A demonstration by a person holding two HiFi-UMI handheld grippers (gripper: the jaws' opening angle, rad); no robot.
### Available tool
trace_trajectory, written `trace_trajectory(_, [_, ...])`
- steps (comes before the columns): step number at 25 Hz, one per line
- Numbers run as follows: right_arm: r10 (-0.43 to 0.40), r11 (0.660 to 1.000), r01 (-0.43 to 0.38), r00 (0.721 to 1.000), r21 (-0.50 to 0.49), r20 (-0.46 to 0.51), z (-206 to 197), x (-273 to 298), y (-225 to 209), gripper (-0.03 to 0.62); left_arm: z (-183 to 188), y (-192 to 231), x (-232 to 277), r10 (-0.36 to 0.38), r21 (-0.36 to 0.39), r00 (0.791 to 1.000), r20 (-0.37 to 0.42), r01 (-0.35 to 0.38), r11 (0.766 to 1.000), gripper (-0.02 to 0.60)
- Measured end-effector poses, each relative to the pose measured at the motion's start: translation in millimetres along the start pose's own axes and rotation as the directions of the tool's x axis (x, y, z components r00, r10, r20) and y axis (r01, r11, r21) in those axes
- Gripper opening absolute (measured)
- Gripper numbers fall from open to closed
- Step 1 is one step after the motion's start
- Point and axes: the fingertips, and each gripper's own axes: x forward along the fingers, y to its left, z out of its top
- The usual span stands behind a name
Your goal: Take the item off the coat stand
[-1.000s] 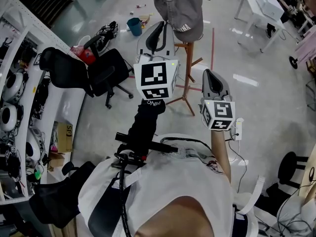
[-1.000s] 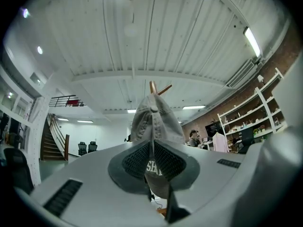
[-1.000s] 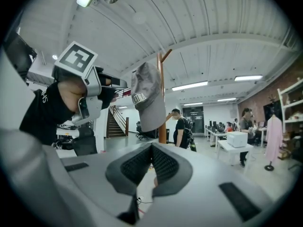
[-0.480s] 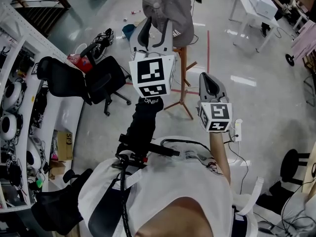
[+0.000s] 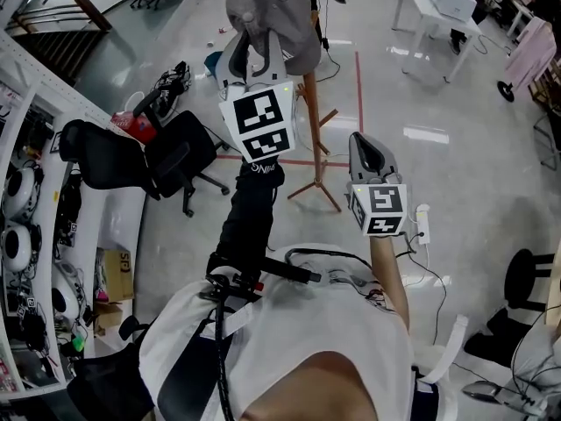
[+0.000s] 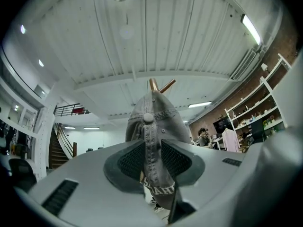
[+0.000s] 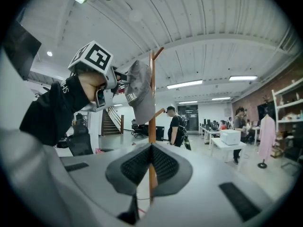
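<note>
Atop coat stand (image 5: 311,103), cap (image 5: 280,11) inside left tool (image 5: 254,46) (jaws closing)

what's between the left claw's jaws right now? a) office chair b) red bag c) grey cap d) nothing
C: the left claw is closing, not yet clamped, with the grey cap between its jaws; the cap hangs on the coat stand.

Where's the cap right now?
The cap hangs atop the coat stand, top centre of the head view, between the closing jaws of the left gripper.
</note>
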Motion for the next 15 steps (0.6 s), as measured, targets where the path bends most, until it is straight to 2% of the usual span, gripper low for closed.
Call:
trace_trajectory(2, [-0.011, 1.0, 0.011, 1.0, 0.003, -0.002, -2.1, -1.3, -4.6, 0.005, -0.1, 0.8, 1.6, 0.005, -0.01, 1.0, 0.006, -0.005, 1.0, 0.073])
trace_trajectory(9, [-0.027, 1.0, 0.027, 1.0, 0.01, -0.012, -6.0, -4.4, -12.8, 0.005, 0.3, -1.9, 2.0, 0.0, -0.018, 1.0, 0.007, 0.0, 1.0, 0.038])
trace_trajectory(15, [-0.017, 1.0, 0.018, 1.0, 0.021, -0.021, -14.6, -3.7, -14.3, 0.005, 4.1, -6.5, -4.9, -0.015, -0.033, 1.0, 0.023, 0.015, 0.999, 0.032])
